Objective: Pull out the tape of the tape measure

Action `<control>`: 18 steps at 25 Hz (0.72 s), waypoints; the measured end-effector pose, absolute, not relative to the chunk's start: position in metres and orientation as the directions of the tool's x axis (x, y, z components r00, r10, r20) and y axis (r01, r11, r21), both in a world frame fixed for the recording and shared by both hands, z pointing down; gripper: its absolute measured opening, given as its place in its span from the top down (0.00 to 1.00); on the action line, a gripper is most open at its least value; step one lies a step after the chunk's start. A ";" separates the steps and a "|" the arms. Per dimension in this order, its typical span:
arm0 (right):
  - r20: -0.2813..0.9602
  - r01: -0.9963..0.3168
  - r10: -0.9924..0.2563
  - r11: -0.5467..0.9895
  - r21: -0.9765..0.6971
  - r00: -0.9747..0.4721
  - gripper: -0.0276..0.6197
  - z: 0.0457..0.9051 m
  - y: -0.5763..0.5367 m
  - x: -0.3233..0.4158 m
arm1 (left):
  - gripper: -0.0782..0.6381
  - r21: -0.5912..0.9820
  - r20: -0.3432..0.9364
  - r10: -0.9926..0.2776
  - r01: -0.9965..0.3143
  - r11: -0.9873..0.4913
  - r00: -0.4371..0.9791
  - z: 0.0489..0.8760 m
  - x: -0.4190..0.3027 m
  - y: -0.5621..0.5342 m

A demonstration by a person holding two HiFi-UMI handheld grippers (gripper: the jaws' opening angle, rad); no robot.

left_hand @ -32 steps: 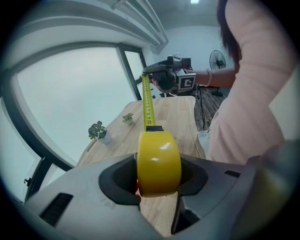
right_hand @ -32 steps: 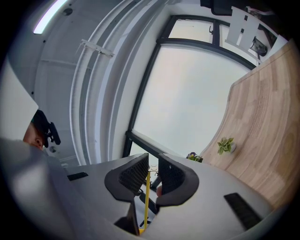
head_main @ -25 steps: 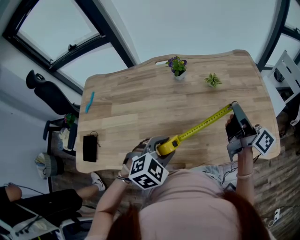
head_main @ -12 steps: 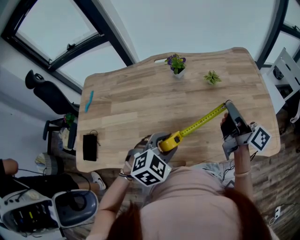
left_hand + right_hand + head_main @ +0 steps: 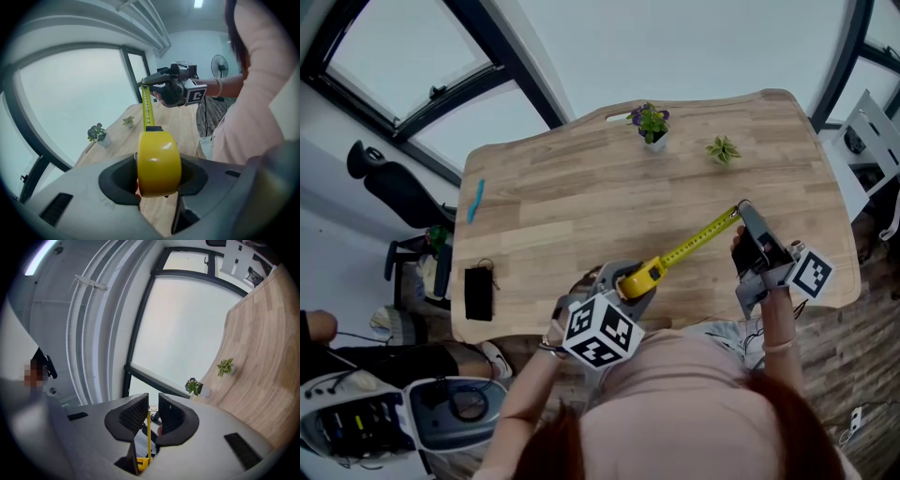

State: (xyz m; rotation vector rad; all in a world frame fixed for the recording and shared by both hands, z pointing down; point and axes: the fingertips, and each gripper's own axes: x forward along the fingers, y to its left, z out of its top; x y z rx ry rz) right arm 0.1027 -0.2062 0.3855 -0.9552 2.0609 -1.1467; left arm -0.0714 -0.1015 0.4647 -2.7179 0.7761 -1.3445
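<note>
Two grippers are sharing one tape measure above the near part of the wooden table. Nearest the person, the left gripper is clamping the yellow tape measure by its flat sides, its jaws standing wide around the case. From the mouth of the case the tape is running straight out to the right, clear of the wood. At its far end the right gripper is pinching the tip, its jaws nearly together with the blade edge-on between the pads. Beyond, a purple-flowered potted plant and a smaller green plant are standing by the far edge. The pull appears to be under way, with a stretch already drawn. The next move probably calls for carrying the right gripper farther from the case along the tape's own line — the left bracing the case, neither pinch slackening — lest the blade snap back.
</note>
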 end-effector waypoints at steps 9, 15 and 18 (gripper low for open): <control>-0.133 -0.302 -0.801 0.366 -0.880 -0.584 0.87 0.391 -0.204 0.095 | 0.66 -0.223 0.738 -0.440 -0.429 -0.875 0.512 0.464 -0.066 -0.104; -0.118 -0.307 -0.787 0.368 -0.878 -0.606 0.87 0.395 -0.200 0.084 | 0.66 -0.231 0.733 -0.446 -0.429 -0.873 0.514 0.462 -0.062 -0.107; -0.117 -0.300 -0.783 0.366 -0.881 -0.612 0.87 0.398 -0.198 0.079 | 0.66 -0.233 0.729 -0.452 -0.434 -0.870 0.514 0.461 -0.061 -0.107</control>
